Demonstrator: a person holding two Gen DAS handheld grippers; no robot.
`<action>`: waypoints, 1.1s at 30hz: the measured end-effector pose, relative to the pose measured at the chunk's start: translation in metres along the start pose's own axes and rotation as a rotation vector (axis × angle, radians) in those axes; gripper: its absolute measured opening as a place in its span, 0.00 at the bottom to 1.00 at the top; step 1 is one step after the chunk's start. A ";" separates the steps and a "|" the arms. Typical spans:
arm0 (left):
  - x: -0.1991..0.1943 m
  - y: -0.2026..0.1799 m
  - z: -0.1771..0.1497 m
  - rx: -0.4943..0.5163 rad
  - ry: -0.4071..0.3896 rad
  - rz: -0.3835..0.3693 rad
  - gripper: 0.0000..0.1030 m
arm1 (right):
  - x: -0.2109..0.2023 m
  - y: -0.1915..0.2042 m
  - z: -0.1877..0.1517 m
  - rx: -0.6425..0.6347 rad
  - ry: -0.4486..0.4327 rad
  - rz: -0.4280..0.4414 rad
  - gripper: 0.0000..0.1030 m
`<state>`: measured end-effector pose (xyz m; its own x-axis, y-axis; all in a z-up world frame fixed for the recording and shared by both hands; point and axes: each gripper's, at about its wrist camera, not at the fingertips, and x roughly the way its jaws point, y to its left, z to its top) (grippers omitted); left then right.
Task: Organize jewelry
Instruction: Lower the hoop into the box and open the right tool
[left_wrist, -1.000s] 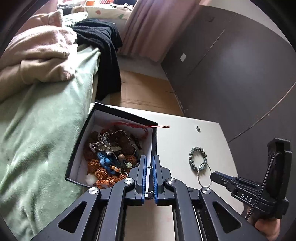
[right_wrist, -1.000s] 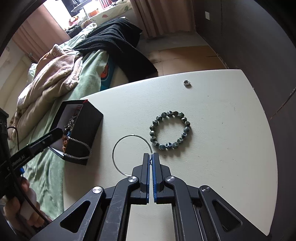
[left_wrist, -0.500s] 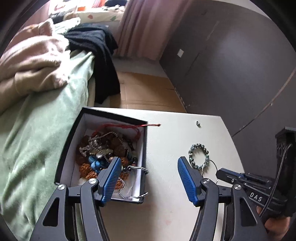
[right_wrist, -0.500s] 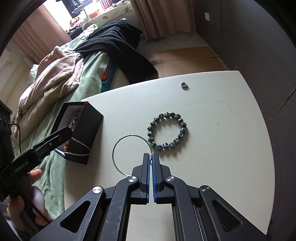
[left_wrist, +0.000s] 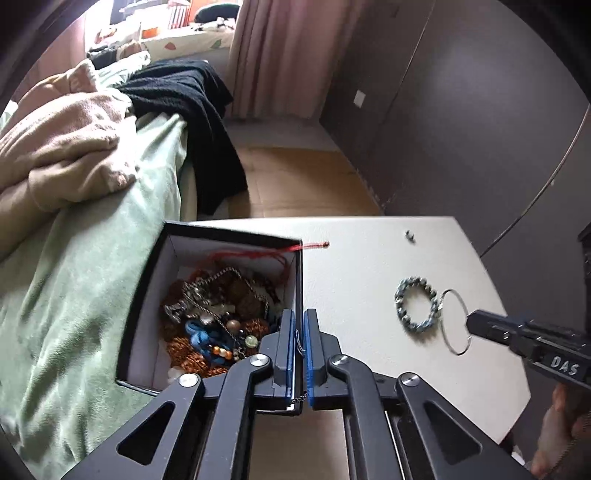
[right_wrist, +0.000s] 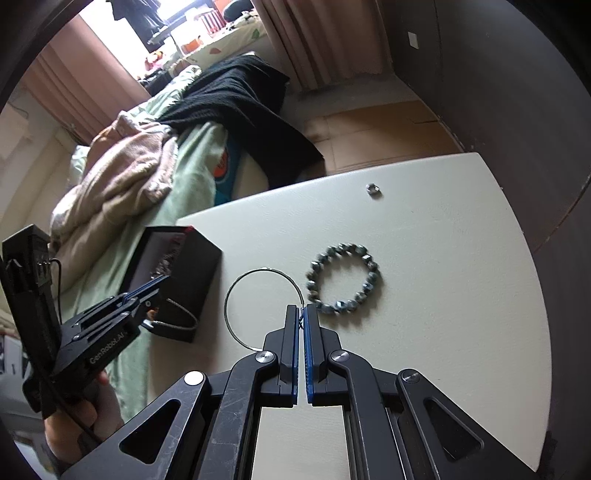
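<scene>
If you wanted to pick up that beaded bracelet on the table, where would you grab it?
Probably from above, one finger inside the loop and one outside, pinching a single stretch of beads. The bracelet lies flat on the table, so no side offers an edge. I would take its far side, away from the wire hoop that the right gripper holds beside it.
</scene>
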<state>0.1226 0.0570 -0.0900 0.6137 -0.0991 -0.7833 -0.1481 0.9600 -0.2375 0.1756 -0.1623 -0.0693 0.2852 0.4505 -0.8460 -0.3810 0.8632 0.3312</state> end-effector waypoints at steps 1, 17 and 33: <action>-0.002 0.002 0.001 -0.010 -0.005 -0.015 0.01 | 0.000 0.002 0.000 -0.002 -0.004 0.007 0.04; -0.033 0.048 0.017 -0.161 -0.081 -0.014 0.01 | 0.009 0.043 0.010 -0.032 -0.037 0.113 0.04; -0.048 0.109 0.015 -0.315 -0.112 0.027 0.62 | 0.060 0.090 0.019 0.001 0.086 0.204 0.43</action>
<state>0.0890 0.1701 -0.0697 0.6854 -0.0286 -0.7276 -0.3873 0.8318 -0.3976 0.1753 -0.0534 -0.0826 0.1264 0.5953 -0.7935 -0.4220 0.7562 0.5001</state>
